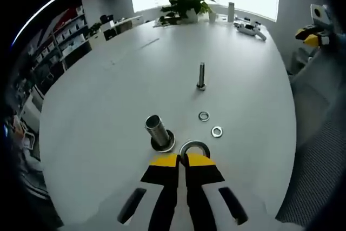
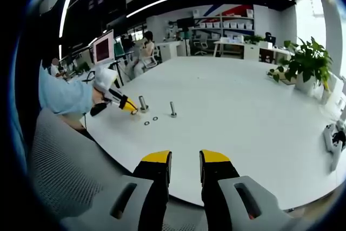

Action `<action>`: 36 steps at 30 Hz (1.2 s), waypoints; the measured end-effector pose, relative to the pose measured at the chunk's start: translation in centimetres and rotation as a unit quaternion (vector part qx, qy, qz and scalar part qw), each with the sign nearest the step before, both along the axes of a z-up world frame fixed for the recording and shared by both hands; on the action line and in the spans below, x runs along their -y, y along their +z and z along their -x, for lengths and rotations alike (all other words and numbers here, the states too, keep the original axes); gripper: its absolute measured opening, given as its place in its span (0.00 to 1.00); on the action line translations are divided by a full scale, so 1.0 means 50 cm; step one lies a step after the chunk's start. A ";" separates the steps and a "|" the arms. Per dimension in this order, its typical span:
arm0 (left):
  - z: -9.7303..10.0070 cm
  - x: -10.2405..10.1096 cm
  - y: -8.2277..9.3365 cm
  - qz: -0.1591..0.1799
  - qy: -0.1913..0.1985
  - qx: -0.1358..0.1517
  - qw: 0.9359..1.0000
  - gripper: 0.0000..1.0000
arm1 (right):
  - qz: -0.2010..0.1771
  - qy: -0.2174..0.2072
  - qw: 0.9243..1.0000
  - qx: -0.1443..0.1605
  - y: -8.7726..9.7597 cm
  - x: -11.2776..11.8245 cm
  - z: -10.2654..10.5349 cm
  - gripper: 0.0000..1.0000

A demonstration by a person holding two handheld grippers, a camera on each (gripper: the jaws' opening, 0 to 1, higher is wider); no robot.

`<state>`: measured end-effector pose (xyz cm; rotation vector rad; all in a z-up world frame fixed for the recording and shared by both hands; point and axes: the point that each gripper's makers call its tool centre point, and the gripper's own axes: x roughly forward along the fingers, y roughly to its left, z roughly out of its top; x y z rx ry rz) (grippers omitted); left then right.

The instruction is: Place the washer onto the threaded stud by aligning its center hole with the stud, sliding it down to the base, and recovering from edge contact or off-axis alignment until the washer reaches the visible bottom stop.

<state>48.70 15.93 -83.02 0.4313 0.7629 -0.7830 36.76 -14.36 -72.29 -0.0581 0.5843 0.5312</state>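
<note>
Left tool [image 1: 182,162] has its yellow tips pinched together on the near rim of a large washer [image 1: 194,148], which looks to be lying flat or nearly flat on the white desk [image 1: 108,96]. Right tool [image 2: 185,167] is parked well back off the desk edge, jaws apart with a clear gap, holding nothing. Key relation: the big threaded stud [image 1: 155,129] stands upright on its base just beside the washer, up and to the left of the left tool's tips in the left gripper view, so the left hand is far nearer. Stud axis is vertical, so my read is the washer needs lifting above the stud top, levelling, then shifting left to centre the hole before dropping. Two small washers [image 1: 210,123] and a thinner bolt [image 1: 201,76] sit further out, well apart from the grip. Risk: rim pinch lets the washer tilt and catch on the threads.
</note>
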 end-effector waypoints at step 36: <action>-0.095 -0.003 0.056 0.005 0.030 0.026 0.999 0.02 | -0.005 -0.003 1.000 0.006 0.002 0.004 0.000 0.23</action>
